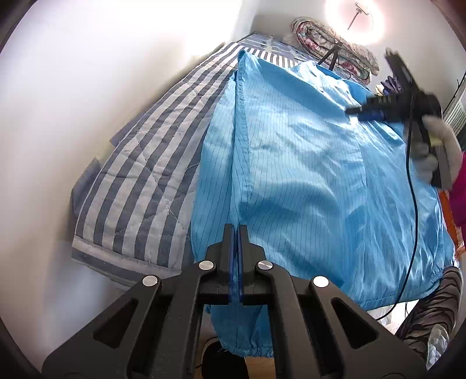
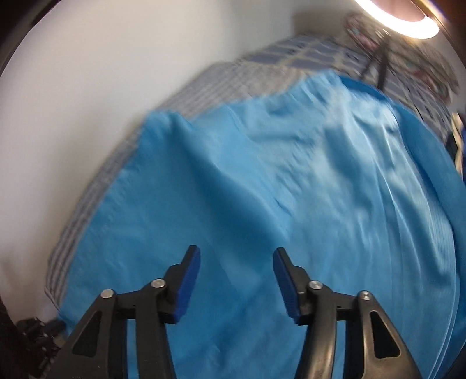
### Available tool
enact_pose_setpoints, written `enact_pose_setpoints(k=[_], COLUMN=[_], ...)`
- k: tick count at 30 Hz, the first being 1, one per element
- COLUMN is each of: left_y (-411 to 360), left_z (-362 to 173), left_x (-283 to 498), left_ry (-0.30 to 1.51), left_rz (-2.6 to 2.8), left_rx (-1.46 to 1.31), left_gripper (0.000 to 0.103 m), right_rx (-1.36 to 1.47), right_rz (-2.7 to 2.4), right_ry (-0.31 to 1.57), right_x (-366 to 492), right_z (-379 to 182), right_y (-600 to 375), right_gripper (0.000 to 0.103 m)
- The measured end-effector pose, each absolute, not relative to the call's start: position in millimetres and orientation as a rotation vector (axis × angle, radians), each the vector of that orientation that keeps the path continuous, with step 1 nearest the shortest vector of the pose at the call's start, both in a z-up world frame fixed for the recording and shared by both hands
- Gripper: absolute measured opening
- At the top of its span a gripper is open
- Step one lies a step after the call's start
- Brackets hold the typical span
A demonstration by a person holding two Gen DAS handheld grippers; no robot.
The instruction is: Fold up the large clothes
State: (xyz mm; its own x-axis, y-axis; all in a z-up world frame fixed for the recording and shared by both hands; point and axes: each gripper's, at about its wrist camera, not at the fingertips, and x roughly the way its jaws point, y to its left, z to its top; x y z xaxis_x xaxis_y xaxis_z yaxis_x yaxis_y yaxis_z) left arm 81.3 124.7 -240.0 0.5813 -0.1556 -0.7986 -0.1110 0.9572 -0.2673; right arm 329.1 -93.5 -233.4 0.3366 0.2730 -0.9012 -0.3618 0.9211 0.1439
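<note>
**A:** ok so where's the garment at? All I'm getting is blue.

**B:** It's a big light-blue garment [image 1: 305,175] with thin dark pinstripes, spread over a bed with a blue-and-white striped quilt [image 1: 139,175]. The quilt shows along its left edge, next to a white wall [image 1: 72,87]. The near end hangs off the bed edge, and an elastic cuff [image 1: 247,349] dangles low in the left wrist view.

**A:** And the grippers?

**B:** The left gripper [image 1: 236,230] is clamped tight, blue pads together, pinching a fold of the garment right at a seam near the bed edge. The right gripper [image 2: 236,256] has its jaws apart and nothing between the pads, just hovering over the fabric. That view is pretty smeared though.

**A:** Can you see the right one from the other cam?

**B:** Yep, far right of the left wrist view, blurry, held by a hand in a light glove [image 1: 437,140], with a black cable [image 1: 413,189] trailing down across the cloth. There's a ring light [image 1: 358,20] glowing up top, and a rolled floral blanket [image 1: 329,49] at the far end of the bed.
</note>
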Motion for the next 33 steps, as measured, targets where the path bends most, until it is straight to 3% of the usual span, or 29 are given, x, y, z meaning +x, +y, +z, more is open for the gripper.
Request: enact_pose_setpoints(k=[3,4,5,8,11,18,19,20,26,33], left_y=[129,131,134,136,132,125,127,130,130,131], left_z=[-239,-238,-239,-243,-242,-241,-240,-239,-239,-250], left_x=[76,72,70,67,67,75,76,75,73,76], left_ry=[0.952,0.952,0.955,0.976,0.973,0.958,0.955,0.953,0.961,0.987], left_rz=[0.005,0.026,0.038,0.057,0.044,0.019,0.019,0.019,-0.021,0.014], left_rx=[-0.315,-0.312,-0.317,-0.304,-0.304,-0.280,-0.287,-0.297,-0.297,-0.340], left_gripper=[0.000,0.000,0.000,0.000,0.000,0.000,0.000,0.000,0.000,0.000], right_rx=[-0.012,0.001,0.020,0.036,0.014,-0.083,-0.086,-0.089,-0.066,-0.269], right_rz=[0.407,0.415,0.433,0.446,0.467,0.382,0.378,0.379,0.624,0.904], right_ry=[1.200,1.203,1.205,1.191,1.172,1.108,1.105,1.093,1.053,1.080], right_x=[335,339,344,352,357,361,357,350,264,165], right_z=[-253,-257,-261,-262,-255,-238,-235,-230,-208,-243], right_y=[-102,-100,-97,-82,-69,-89,-91,-96,-74,12], right_gripper=[0.056,0.048,0.031,0.009,0.001,0.002,0.012,0.028,0.029,0.027])
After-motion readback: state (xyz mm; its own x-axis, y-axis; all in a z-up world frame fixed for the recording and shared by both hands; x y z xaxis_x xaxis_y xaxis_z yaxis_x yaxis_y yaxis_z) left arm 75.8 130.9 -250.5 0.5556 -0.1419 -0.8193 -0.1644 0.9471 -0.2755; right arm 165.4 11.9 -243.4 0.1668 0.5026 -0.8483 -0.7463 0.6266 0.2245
